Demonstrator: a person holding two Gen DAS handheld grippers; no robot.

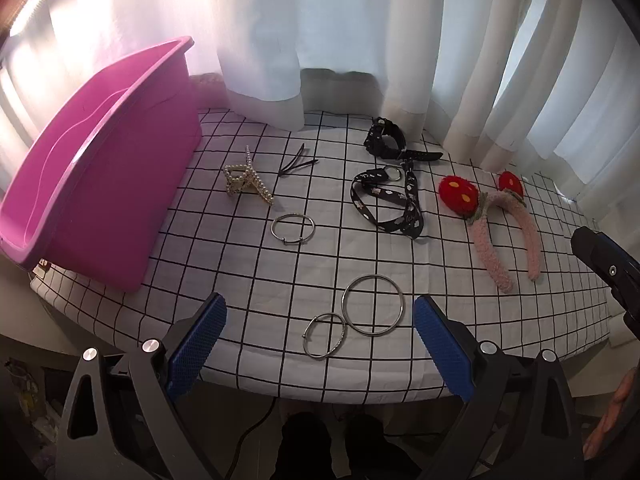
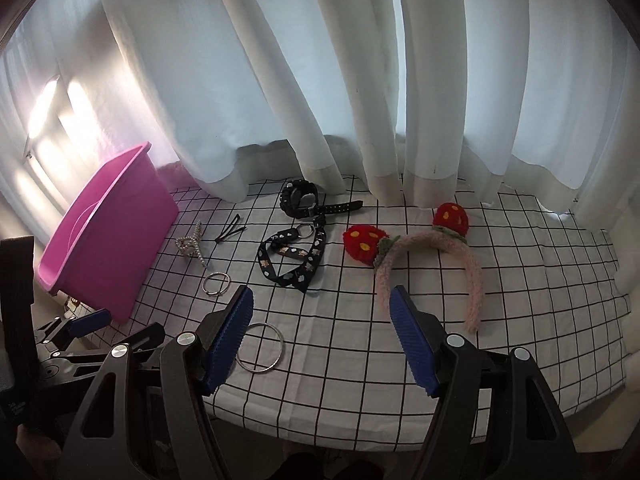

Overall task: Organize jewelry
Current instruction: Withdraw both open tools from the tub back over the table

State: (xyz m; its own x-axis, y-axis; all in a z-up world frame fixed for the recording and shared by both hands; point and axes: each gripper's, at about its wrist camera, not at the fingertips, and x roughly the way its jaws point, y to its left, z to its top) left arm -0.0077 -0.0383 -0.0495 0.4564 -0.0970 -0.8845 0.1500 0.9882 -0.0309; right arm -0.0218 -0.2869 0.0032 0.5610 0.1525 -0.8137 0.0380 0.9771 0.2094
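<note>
Nearest to the left hand-held gripper [image 1: 318, 344] lie two metal rings on the checked surface [image 1: 500, 320]: a small bangle [image 1: 325, 335] and a large ring [image 1: 373, 305], touching each other, both seen between the blue pads. The jaws of this hand-held gripper stand wide apart and hold nothing; they do not touch the rings.

The right hand-held gripper [image 2: 322, 332] is also wide open and empty. The large ring [image 2: 260, 347] lies just beside its left pad, which hides part of it. The pink fluffy headband [image 2: 430, 264] with two red pompoms lies just beyond its right pad, to the right.

Farther on, in the middle, lies a second thin bangle [image 1: 292, 229], and right of it a black patterned ribbon strap [image 1: 386, 204] with a metal ring. To the left are a pearl hair claw [image 1: 248, 180] and a thin black hairpin [image 1: 298, 165]. At the far edge, near the white curtains [image 1: 360, 20], lies a black studded strap [image 1: 390, 145]; whether it is a watch or a belt is hard to tell.

The pink bin [image 1: 100, 184] stands at the far left, tilted in the view; its bottom is not visible.
</note>
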